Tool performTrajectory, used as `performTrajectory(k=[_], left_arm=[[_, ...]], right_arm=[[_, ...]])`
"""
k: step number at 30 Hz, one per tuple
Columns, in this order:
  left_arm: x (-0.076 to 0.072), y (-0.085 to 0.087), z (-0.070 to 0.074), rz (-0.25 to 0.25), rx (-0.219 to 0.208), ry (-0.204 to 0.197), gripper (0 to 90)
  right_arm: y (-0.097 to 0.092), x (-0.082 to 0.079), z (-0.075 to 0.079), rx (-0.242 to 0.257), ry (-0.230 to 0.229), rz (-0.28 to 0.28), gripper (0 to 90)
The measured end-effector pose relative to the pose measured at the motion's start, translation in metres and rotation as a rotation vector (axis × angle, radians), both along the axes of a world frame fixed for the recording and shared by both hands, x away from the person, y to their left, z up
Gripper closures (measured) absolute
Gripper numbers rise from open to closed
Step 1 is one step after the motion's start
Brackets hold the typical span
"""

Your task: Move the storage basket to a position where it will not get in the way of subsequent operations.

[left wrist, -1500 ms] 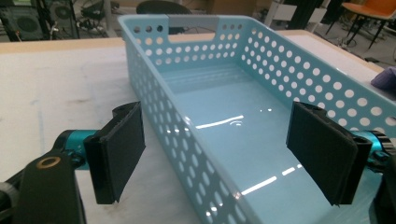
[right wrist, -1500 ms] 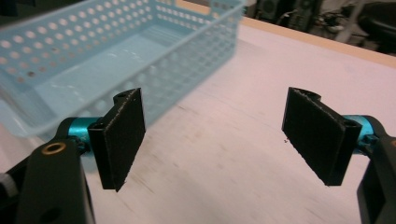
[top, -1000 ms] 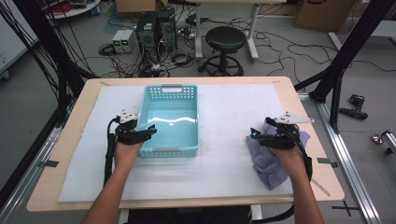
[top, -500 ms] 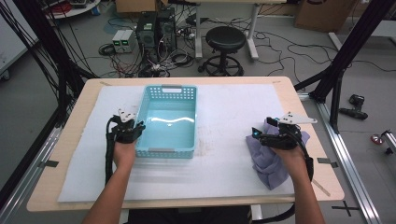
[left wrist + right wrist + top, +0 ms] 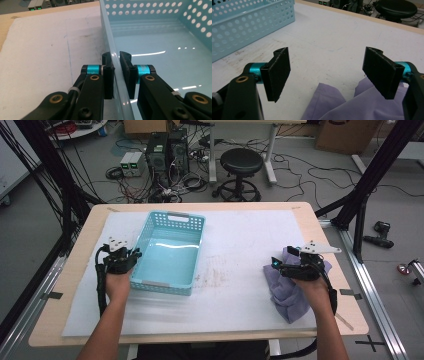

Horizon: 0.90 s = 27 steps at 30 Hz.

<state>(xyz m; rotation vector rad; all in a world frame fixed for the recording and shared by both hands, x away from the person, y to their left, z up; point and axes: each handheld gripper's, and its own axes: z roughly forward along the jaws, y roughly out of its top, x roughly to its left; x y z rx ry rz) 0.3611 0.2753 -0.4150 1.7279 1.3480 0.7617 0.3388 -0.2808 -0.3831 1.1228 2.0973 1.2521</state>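
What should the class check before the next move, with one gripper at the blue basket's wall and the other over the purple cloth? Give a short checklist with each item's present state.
1. Left gripper straddles the wall of the light blue basket, one jaw inside, one outside: ok.
2. Left jaws, just closing, clamped firmly on that wall: cannot tell; they sit close against it.
3. Right gripper open above the purple cloth: ok.
4. Cloth gripped: not ok; the pads hang apart, nothing between them.
5. Basket interior free to take the cloth: ok.
6. White mat between cloth and basket free of obstacles: ok.
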Motion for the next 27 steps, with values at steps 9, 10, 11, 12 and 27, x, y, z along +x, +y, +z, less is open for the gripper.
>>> performTrajectory(k=[9, 10, 11, 12, 27], left_arm=[[-0.010, 0.031, 0.004, 0.045, -0.003, -0.021, 82.3], [-0.012, 0.034, 0.005, 0.050, -0.003, -0.024, 82.3], [-0.013, 0.038, 0.006, 0.058, -0.006, -0.030, 82.4], [-0.014, 0.042, 0.006, 0.067, -0.009, -0.033, 82.4], [-0.027, 0.090, 0.002, 0.155, -0.018, -0.023, 82.3]], right_arm=[[-0.002, -0.001, 0.000, 0.003, 0.000, -0.009, 22.3], [-0.003, -0.001, 0.000, 0.002, -0.001, -0.009, 22.3], [-0.003, -0.001, 0.000, 0.002, 0.000, -0.008, 22.4], [-0.003, 0.000, 0.000, 0.000, 0.001, -0.007, 22.7], [0.000, 0.000, -0.001, 0.000, 0.012, 0.001, 23.8]])
